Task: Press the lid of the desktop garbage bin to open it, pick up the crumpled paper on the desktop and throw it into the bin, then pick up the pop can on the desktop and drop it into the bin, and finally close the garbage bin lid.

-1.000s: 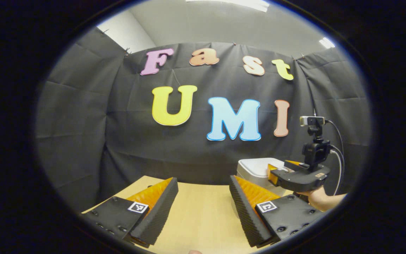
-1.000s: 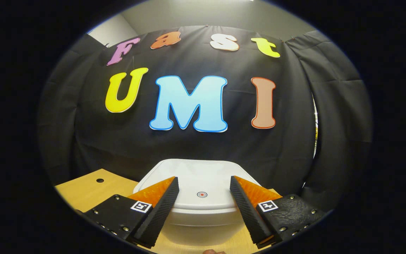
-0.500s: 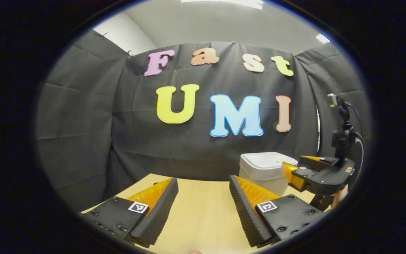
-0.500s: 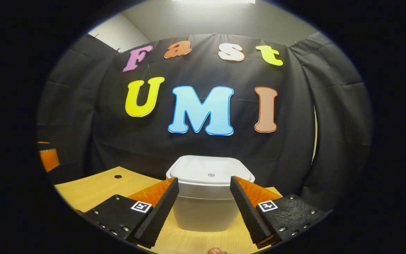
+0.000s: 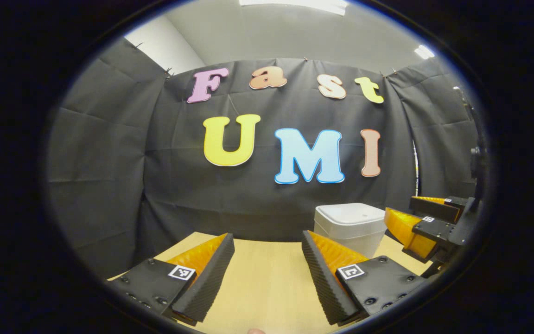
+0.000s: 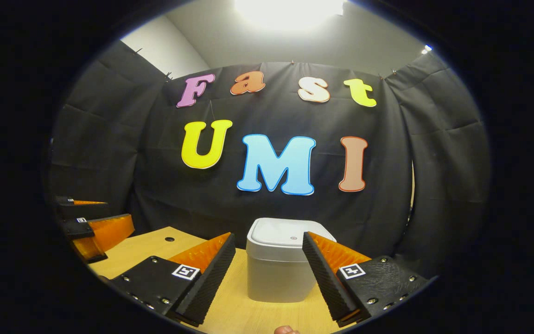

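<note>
Where black cloth wall [image 6: 109,153] hangs, wooden desktop [image 6: 142,250] carries closed bin [image 6: 278,266]

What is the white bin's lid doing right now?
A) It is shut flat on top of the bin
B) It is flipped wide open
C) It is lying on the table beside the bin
A: in the right gripper view the lid sits flat and closed on the white bin, which stands on the wooden table beyond the open right claw.
</note>
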Demonstrator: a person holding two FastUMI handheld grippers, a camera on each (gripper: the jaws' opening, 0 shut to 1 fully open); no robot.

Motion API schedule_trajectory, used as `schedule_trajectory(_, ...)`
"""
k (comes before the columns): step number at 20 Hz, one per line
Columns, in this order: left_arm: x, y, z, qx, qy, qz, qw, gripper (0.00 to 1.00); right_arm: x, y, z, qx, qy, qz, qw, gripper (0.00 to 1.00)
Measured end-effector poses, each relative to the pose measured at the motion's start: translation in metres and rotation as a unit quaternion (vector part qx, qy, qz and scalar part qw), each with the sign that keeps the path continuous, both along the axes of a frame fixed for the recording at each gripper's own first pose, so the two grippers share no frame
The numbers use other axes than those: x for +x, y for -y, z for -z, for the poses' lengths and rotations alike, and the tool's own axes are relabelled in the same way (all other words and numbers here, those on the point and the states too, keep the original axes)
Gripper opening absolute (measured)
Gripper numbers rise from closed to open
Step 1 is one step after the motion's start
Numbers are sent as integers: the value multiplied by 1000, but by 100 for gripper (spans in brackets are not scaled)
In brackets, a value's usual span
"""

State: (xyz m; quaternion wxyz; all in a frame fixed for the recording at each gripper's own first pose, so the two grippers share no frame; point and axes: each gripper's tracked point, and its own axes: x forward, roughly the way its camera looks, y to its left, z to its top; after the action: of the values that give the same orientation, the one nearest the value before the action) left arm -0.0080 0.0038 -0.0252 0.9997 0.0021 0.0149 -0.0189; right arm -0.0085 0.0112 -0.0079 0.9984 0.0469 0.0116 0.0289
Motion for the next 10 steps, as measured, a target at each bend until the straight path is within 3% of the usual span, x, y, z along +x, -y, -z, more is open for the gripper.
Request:
schedule_trajectory(3, 2, 0, 4, 3, -2, 11, 1000, 94, -16, -9, -1, 17, -9, -2, 1000, 94)
schedule_trajectory(10, 12, 5, 2, -7, 14, 35, 999, 95, -34, 5, 7, -15, -32, 31, 999, 93)
